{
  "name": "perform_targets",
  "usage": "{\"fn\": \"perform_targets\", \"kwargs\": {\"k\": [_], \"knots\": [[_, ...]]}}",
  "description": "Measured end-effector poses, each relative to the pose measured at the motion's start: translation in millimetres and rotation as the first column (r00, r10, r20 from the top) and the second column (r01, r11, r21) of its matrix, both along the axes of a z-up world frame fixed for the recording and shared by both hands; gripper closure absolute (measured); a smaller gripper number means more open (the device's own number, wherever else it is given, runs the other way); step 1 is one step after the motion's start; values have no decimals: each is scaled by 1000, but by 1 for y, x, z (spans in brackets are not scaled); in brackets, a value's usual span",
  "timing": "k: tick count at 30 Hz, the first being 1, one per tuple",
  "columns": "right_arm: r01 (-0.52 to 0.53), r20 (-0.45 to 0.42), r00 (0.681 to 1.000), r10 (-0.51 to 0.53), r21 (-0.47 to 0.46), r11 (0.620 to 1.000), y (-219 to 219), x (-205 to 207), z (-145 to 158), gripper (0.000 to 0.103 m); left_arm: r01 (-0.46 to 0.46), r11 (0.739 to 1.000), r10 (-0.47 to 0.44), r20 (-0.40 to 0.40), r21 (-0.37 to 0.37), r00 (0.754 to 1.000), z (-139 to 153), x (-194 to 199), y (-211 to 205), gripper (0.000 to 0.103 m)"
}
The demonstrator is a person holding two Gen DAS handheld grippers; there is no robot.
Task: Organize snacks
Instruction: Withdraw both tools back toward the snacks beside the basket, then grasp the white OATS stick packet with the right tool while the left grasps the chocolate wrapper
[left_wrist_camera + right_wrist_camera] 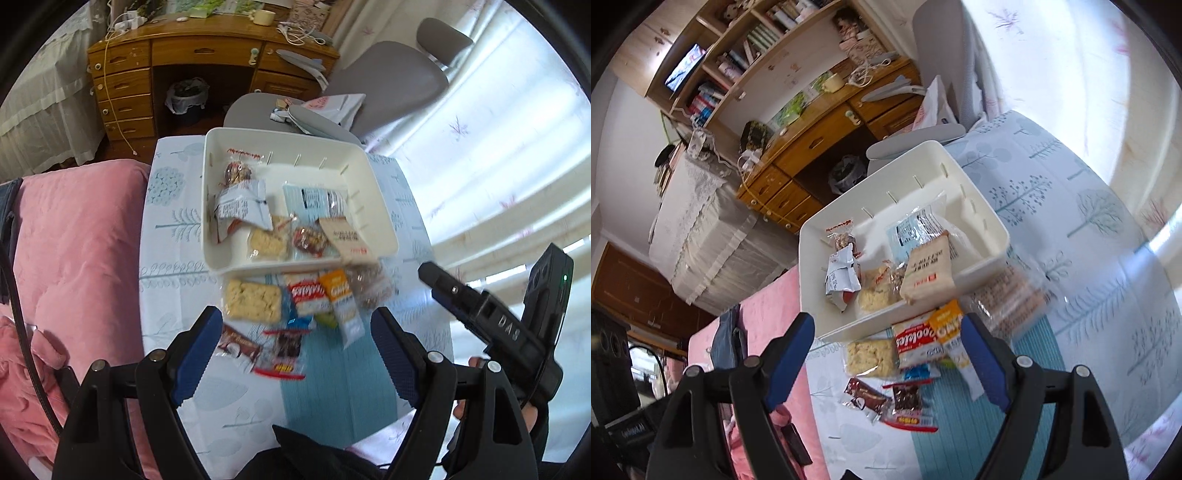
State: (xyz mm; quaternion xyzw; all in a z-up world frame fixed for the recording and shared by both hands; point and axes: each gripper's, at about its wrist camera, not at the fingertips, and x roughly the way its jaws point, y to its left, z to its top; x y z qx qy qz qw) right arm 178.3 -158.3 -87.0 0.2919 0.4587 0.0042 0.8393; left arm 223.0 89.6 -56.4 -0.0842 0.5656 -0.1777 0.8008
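Note:
A white plastic bin [373, 192] [982, 206] stands on the patterned tablecloth and holds several snack packets. Among them lie a beige packet [347, 240] [929, 271] and a pale blue packet [314, 201] [908, 230]. In front of the bin more snacks are spread on the cloth: a cracker pack [253, 300] [870, 356], a red cookie pack [308, 295] [914, 343], an orange pack [338, 290] [947, 321] and two chocolate bars [236, 345] [864, 397]. My left gripper [295, 354] hangs open above the loose snacks with nothing between its pads. My right gripper [892, 363] is open too and holds nothing; it also shows at the right of the left wrist view [476, 306].
A small table with a blue-and-white tree-print cloth [173, 221] [1071, 229] carries everything. A pink quilt [77, 266] lies to its left. A grey office chair [388, 85] and a wooden desk [207, 55] stand beyond; bright curtains [498, 147] hang on the right.

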Motion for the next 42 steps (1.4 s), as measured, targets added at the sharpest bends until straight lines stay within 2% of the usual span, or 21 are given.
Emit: {"fn": "perform_targets", "kwargs": {"k": [10, 15, 21, 25, 31, 37, 42], "knots": [[152, 9, 988, -152, 28, 988, 33, -48, -11, 21, 145, 989, -144, -31, 34, 989, -22, -28, 32, 22], [202, -19, 979, -201, 38, 979, 45, -64, -25, 21, 176, 984, -173, -63, 40, 983, -40, -29, 42, 22], [231, -47, 972, -230, 7, 973, 52, -82, -43, 21, 212, 975, -205, -103, 64, 973, -66, -27, 40, 21], [224, -75, 971, -227, -47, 974, 53, -90, -60, 21, 228, 971, -216, -134, 76, 967, -85, -24, 30, 21], [180, -68, 978, -197, -200, 963, 55, -99, -82, 21, 268, 952, -241, -175, 148, 954, -120, -20, 8, 21], [130, -55, 987, -154, -303, 944, 49, -92, -108, 21, 280, 937, -228, -243, 210, 943, -158, -11, -8, 21], [60, -32, 996, -80, -408, 911, 46, -77, -123, 21, 300, 920, -228, -278, 251, 933, -187, -3, -20, 21]]}}
